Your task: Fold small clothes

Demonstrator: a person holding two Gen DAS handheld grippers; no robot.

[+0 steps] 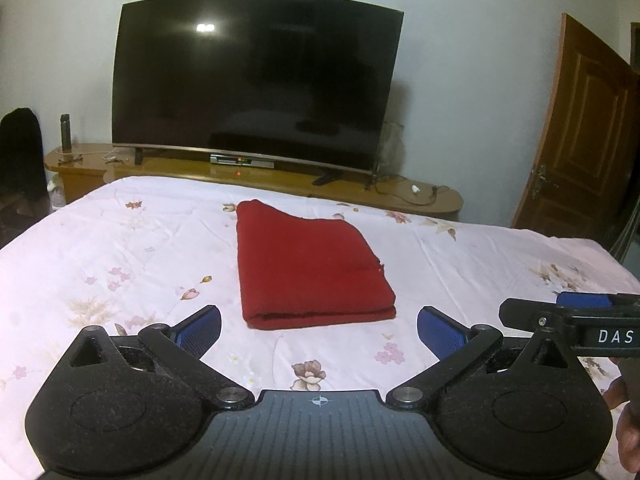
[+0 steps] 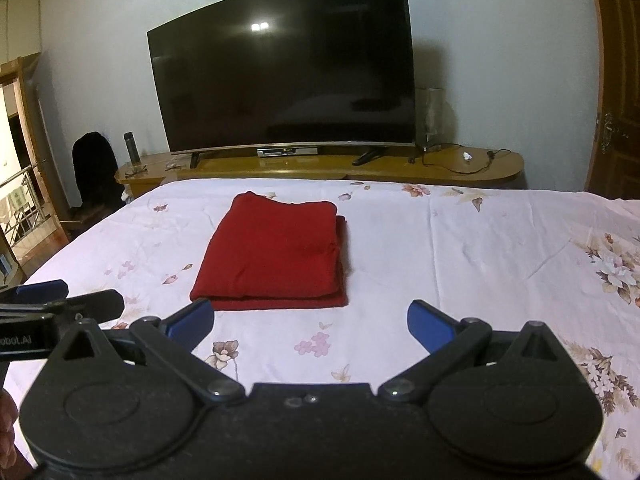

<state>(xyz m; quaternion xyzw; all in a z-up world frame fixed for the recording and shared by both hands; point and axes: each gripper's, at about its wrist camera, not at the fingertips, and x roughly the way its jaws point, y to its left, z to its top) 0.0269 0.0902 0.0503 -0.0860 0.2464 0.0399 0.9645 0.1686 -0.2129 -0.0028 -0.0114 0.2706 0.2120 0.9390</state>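
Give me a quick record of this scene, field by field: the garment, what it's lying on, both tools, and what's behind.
garment: red cloth, folded into a layered rectangle, lying flat
surface: floral bedsheet
left tool: open, empty, short of the cloth's near edge
right tool: open, empty, not touching the cloth
background: dark television on a wooden stand
fold status: looks finished

Right of the left gripper's [image 1: 319, 330] fingers, the right gripper [image 1: 576, 320] is cut off by the frame edge, its lettering reading only "DAS". Left of the right gripper's [image 2: 311, 322] fingers, the other tool's label is likewise clipped. Far beyond the fingertips, small items on the TV stand [image 2: 472, 166] are too tiny to identify, perhaps a plug.
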